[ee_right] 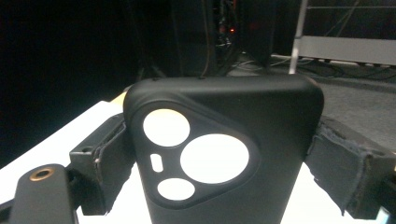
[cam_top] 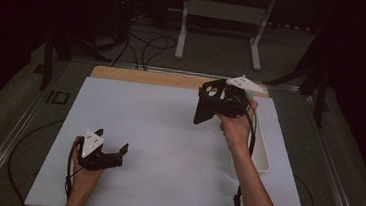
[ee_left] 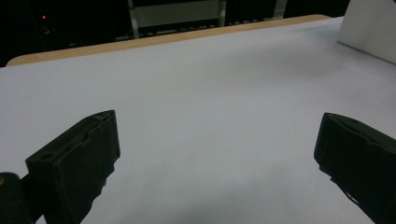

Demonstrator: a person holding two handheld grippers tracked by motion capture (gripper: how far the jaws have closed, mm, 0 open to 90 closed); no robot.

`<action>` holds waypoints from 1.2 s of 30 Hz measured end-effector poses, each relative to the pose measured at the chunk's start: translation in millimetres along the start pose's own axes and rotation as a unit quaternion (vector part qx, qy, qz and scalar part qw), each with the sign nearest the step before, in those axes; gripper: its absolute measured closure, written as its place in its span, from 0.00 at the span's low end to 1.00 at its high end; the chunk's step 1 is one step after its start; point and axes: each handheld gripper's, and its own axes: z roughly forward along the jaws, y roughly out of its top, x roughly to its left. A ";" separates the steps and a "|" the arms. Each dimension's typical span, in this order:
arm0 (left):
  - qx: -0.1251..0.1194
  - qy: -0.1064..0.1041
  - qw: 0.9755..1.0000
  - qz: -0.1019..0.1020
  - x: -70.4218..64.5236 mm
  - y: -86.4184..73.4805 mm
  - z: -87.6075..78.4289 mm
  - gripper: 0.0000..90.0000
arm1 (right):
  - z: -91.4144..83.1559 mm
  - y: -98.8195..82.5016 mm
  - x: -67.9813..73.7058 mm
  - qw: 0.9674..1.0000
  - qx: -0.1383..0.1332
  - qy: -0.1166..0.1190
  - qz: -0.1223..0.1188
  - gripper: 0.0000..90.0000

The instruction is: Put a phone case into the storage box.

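A black phone case (cam_top: 207, 105) with round camera cut-outs hangs above the far right part of the white table (cam_top: 168, 132). My right gripper (cam_top: 219, 102) is shut on it, a jaw pressed to each side edge. Up close in the right gripper view the phone case (ee_right: 224, 154) stands upright between my right gripper (ee_right: 219, 163) jaws, cut-outs toward the camera. My left gripper (cam_top: 111, 149) rests low at the near left of the table, open, with nothing between its jaws. The left gripper (ee_left: 215, 149) jaws stand wide apart over bare white table (ee_left: 210, 93).
A white bin (cam_top: 262, 152) sits at the table's right edge, beside the right forearm; its corner (ee_left: 369, 28) appears in the left gripper view. A wooden strip (cam_top: 143, 76) runs along the far edge. A white stand (cam_top: 223, 21) and cables lie on the floor beyond.
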 end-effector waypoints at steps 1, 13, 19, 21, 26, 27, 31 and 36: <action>-0.002 0.001 1.000 -0.006 0.6 0.0 -0.3 0.01 | 0.2 3.5 -8.2 1.000 -0.003 -0.013 -0.002 0.15; -0.008 0.000 1.000 -0.024 4.0 0.0 -1.2 0.01 | -10.3 18.9 -54.0 0.996 -0.015 -0.091 0.005 0.15; -0.012 0.003 0.999 -0.037 7.1 0.1 -2.8 0.01 | -19.7 24.5 -76.0 0.991 -0.024 -0.130 0.013 0.15; -0.013 0.003 0.999 -0.037 7.2 0.2 -3.1 0.01 | -21.3 24.3 -82.3 0.990 -0.023 -0.139 0.018 0.15; -0.012 0.002 0.999 -0.035 5.8 0.2 -2.9 0.01 | -20.0 18.9 -92.5 0.987 -0.011 -0.159 0.023 0.15; -0.014 0.001 0.999 -0.036 5.5 0.2 -2.8 0.01 | -19.3 17.1 -94.4 0.986 -0.008 -0.163 0.023 0.15; -0.014 0.001 0.999 -0.035 5.6 0.3 -3.2 0.01 | -15.7 9.0 -103.9 0.984 0.001 -0.174 0.036 0.15; -0.015 0.001 0.999 -0.033 4.3 0.4 -3.0 0.01 | -5.9 -4.9 -110.9 0.982 0.024 -0.184 0.045 0.14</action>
